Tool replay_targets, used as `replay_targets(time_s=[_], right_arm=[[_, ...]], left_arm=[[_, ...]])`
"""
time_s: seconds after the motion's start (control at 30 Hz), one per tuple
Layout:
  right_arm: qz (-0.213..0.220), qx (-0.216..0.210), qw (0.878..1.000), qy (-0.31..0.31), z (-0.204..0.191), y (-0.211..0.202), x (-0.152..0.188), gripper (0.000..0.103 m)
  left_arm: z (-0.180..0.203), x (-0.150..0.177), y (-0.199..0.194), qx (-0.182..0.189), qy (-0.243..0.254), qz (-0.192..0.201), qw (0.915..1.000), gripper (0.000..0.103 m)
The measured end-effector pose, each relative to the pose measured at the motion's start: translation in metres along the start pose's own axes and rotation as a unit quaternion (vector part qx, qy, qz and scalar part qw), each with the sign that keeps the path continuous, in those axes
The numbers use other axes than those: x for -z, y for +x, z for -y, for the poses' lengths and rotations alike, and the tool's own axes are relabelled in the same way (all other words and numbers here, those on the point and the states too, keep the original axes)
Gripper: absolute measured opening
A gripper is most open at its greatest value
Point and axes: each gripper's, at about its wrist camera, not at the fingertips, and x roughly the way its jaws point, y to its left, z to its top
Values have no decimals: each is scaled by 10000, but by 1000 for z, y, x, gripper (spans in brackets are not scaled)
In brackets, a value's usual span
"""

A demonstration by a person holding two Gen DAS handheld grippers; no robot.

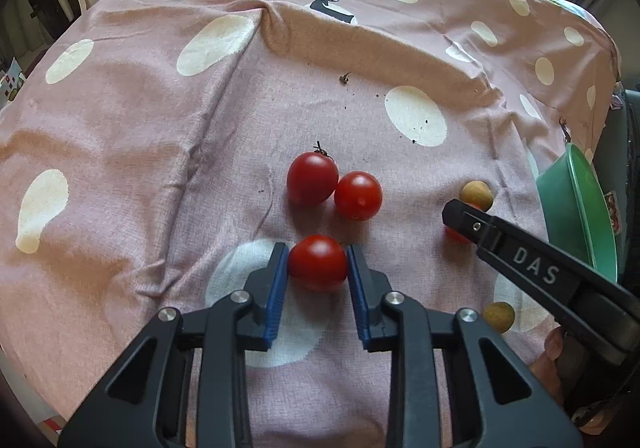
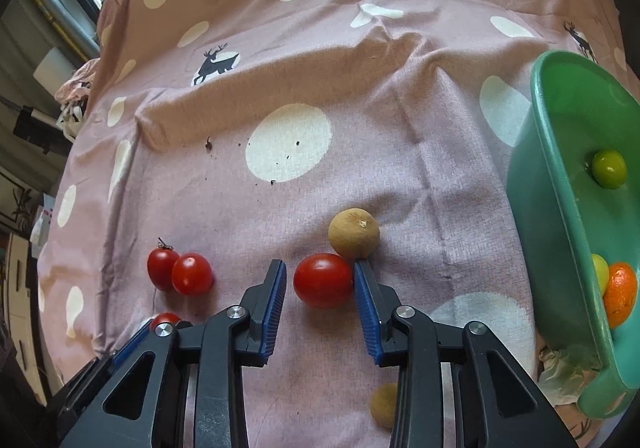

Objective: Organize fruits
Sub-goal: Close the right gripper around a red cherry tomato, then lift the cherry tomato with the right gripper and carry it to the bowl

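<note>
Left gripper (image 1: 318,262) is pinching a tomato (image 1: 317,263) w/ jaws touching both sides, right gripper (image 2: 320,280) is bracketing another tomato (image 2: 323,280), one jaw touching, other w/ a gap, so both should be squeezing gently & lifting straight toward the green bowl (image 2: 560,208).

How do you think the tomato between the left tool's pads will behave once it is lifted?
The tomato looks round and glossy, so it may slip or roll if the left tool loosens. Its thin skin probably bruises or splits under a hard squeeze. It looks small and likely light, and the ridged blue pads should help hold it.
</note>
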Motion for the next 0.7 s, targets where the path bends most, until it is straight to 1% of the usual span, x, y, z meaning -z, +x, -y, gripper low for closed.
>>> replay_targets(time_s=[0.13,0.23,0.43,0.53,0.7], right_arm=[[5,22,10000,-58,-2,2,1,31],[27,6,10000,-88,-3,1,1,31],[174,-164,9996,-173,-5,-11,3,31],[255,-341,9989,-194,-5,-19,3,31],[364,-558,9976,-187,-3,-32,4,31]], left_arm=[[0,0,-1,56,-21,-3,10000,29],[2,0,-6,98,8,94,9999,29],[8,0,-18,169,86,389,9991,29],[10,0,-25,247,107,515,9983,29],[15,0,-36,273,152,765,9966,29]])
